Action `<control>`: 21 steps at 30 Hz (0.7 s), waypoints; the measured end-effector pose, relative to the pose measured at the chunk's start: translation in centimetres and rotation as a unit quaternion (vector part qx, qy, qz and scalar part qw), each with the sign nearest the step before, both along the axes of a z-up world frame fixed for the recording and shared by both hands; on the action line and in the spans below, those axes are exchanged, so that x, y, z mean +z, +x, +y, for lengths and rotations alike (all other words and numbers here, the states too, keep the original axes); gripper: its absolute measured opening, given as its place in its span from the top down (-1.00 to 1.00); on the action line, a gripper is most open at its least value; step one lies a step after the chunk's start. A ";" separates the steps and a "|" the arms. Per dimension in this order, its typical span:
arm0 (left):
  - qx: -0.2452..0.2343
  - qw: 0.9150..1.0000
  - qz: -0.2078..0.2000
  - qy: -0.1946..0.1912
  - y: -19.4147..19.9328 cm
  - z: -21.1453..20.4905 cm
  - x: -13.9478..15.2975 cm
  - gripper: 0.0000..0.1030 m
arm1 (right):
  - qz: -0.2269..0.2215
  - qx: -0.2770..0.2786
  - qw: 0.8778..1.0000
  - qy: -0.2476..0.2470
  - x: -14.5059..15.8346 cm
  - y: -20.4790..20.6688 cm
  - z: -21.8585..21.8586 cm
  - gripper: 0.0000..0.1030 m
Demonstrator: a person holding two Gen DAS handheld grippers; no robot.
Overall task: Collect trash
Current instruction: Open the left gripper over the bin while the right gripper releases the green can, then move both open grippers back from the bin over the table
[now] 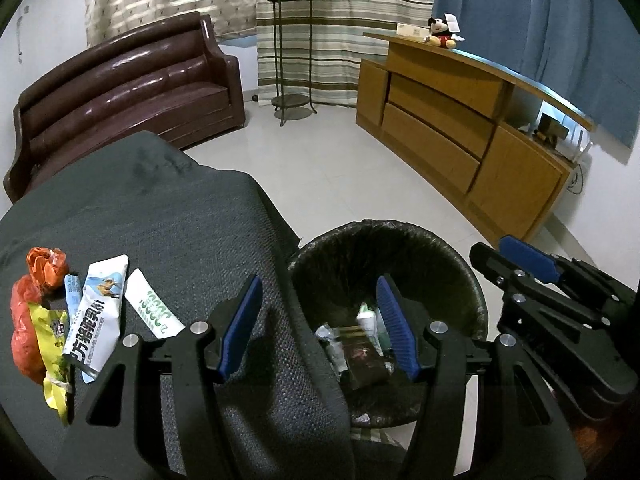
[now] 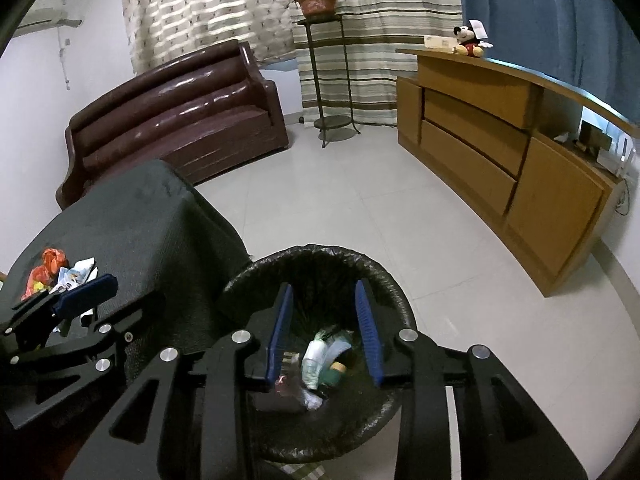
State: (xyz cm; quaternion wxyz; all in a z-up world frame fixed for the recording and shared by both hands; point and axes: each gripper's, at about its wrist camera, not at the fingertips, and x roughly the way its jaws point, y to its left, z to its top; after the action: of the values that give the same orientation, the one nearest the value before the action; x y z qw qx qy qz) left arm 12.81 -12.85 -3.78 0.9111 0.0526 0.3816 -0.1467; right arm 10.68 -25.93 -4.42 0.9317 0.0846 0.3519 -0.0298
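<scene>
Two hand-held black tongs with blue pads hover over a round trash bin (image 2: 320,264) lined with a black bag, standing on a pale tiled floor. The right tongs (image 2: 325,330) are open and empty above the bin, where discarded wrappers and a small bottle (image 2: 314,364) lie. The left tongs (image 1: 318,326) are also open and empty (straddling the table edge). Further left, on the dark-covered table (image 1: 160,208), remaining wrappers (image 1: 96,312) lie clustered.
</scene>
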 end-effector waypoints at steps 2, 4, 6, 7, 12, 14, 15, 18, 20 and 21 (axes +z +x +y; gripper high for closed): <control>0.002 1.000 0.000 -0.002 -0.1 0.1 0.1 -0.13 | 0.000 0.000 1.000 0.000 0.1 -0.1 0.0 0.33; 0.003 1.000 0.001 -0.003 -0.1 0.2 0.2 -0.13 | 0.000 -0.002 1.000 0.000 0.2 -0.3 0.1 0.29; 0.005 1.000 0.001 -0.005 -0.2 0.5 0.3 -0.14 | -0.001 -0.002 1.000 0.001 0.2 -0.2 -0.1 0.28; 0.006 1.000 0.000 -0.006 -0.2 0.6 0.4 -0.14 | 0.000 -0.002 1.000 0.001 0.2 -0.3 0.0 0.28; 0.014 1.000 -0.003 -0.009 -0.6 2.0 1.1 -0.15 | -0.001 0.002 1.000 0.000 0.3 -0.5 -0.1 0.27; 0.019 1.000 -0.005 -0.009 -0.9 2.6 1.4 -0.15 | -0.001 0.004 1.000 0.000 0.5 -0.6 0.2 0.24; 0.022 1.000 -0.006 -0.009 -1.0 3.0 1.5 -0.15 | -0.001 0.006 1.000 0.000 0.5 -0.7 0.3 0.22; 0.033 0.999 -0.010 -0.007 -1.5 4.3 1.8 -0.16 | 0.001 0.013 1.000 -0.002 0.7 -1.0 1.4 0.20; 0.042 0.999 -0.014 -0.004 -1.9 5.4 2.0 -0.16 | 0.001 0.019 1.000 -0.003 0.9 -1.1 2.1 0.20; 0.046 0.999 -0.015 -0.003 -2.0 5.8 2.1 -0.16 | 0.002 0.023 1.000 -0.003 1.0 -1.2 2.5 0.19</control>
State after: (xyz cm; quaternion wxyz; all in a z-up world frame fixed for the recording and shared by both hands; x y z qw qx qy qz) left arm 10.77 -7.01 -1.65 0.9226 0.0346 0.3696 -0.1052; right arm 9.46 -23.41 -3.46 0.9318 0.0735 0.3553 -0.0098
